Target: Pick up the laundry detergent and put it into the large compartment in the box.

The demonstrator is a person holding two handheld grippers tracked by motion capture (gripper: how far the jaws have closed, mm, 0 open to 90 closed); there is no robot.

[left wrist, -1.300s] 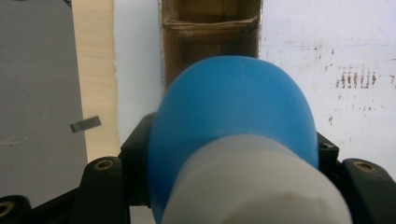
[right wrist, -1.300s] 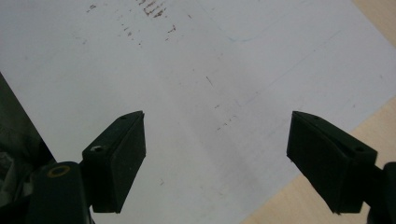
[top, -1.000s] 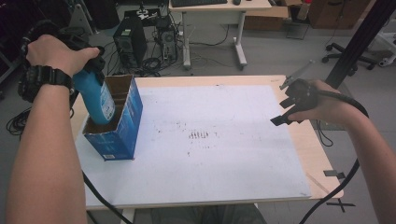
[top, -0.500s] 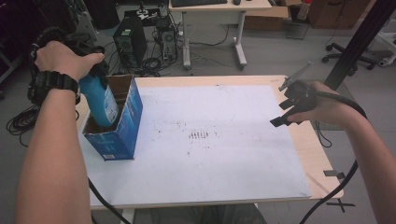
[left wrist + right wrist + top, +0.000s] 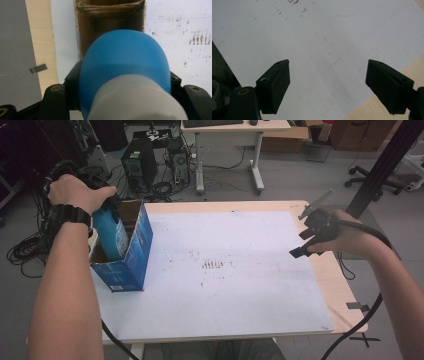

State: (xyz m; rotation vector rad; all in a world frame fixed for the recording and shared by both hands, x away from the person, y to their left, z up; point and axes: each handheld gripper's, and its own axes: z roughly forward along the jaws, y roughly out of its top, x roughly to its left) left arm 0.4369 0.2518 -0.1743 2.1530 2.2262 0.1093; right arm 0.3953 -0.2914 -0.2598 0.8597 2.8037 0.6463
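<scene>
Left tongs [image 5: 120,100]: clamped on the blue bottle [image 5: 111,232], one black jaw on each side of its body just below the white cap [image 5: 136,100]. The bottle stands upright, its lower part inside the open blue box [image 5: 127,265]; the box's brown inner walls show past the bottle in the left gripper view. The box sits at the left edge of the surface [image 5: 240,310].

Right tongs [image 5: 306,242]: released, jaws wide apart, nothing between them. They hover over the white sheet [image 5: 317,45] near the surface's right edge, well apart from the box.
</scene>
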